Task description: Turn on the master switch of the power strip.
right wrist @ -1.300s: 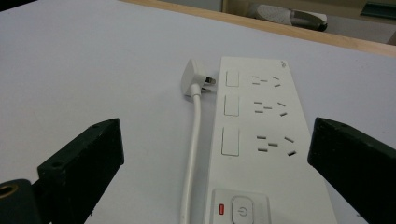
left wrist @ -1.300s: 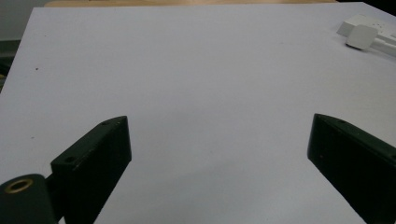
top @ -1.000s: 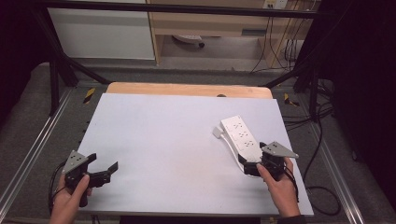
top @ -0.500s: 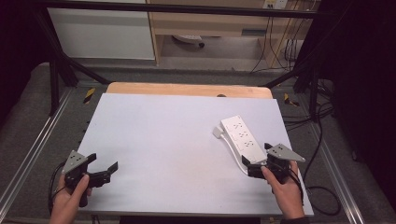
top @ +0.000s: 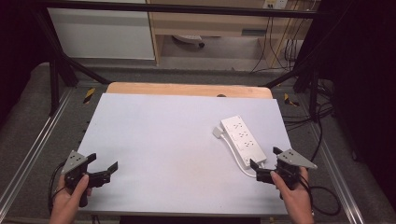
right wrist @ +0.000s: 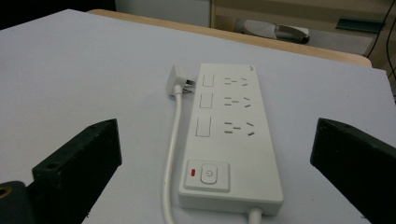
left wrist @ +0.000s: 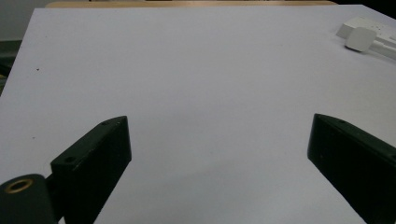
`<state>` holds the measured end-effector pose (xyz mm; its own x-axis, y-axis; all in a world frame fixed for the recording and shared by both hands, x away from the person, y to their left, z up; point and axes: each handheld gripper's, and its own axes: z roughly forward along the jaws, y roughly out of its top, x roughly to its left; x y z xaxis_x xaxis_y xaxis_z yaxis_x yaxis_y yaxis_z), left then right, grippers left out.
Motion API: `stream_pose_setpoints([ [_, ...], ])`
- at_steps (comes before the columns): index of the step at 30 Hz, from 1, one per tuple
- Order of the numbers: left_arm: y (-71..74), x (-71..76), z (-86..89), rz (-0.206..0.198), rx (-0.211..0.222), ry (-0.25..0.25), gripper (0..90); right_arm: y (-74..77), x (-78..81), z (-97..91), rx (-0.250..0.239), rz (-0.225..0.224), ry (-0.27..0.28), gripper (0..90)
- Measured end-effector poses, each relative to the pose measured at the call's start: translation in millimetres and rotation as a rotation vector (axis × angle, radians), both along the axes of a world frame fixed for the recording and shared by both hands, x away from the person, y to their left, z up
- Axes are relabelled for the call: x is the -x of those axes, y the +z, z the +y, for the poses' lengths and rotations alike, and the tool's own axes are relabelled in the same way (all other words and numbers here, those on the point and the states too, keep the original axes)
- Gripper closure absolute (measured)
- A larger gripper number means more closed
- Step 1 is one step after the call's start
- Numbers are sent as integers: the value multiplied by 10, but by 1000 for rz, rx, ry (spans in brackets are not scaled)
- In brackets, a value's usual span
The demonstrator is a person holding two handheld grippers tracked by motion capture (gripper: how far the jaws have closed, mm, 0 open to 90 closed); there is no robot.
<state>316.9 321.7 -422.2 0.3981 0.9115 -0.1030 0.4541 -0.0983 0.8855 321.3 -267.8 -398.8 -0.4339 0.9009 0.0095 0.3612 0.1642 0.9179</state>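
Bench [top: 177, 140] surface, pale and bare, lies ahead of my left tool [top: 100, 169], which I hold low at the near left corner with its jaws spread wide and nothing between them. In the left gripper view the two black jaws rise from the bottom edge well apart, and far ahead and off to my right I see the white plug [left wrist: 360, 38] lying on the sheet. Beyond the pale sheet a strip of bare wood runs along the far edge of the bench.

Moving right, the white power strip [top: 243, 139] lies flat on the bench, angled, its near end just ahead of my right tool [top: 266, 163]. Its cord [right wrist: 172, 140] runs along its left side up to the plug [right wrist: 178, 80], which rests touching the strip's far left corner. In the right gripper view the switch [right wrist: 208, 175] with its small red mark sits at the end nearest me, and three rows of sockets run away from me.

My right tool is released too, jaws wide, standing either side of the strip's near end without touching it.
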Motion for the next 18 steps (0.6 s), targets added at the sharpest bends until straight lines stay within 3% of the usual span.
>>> stream_pose_setpoints([
  [12, 1, 2, -1, -1, 1, -1, 62, -47, 86, -231, 2, 20, -40, 25],
  [18, 2, 3, -2, -1, 0, -1, 62, -110, 98, -316, 26, 48, -53, 24],
])
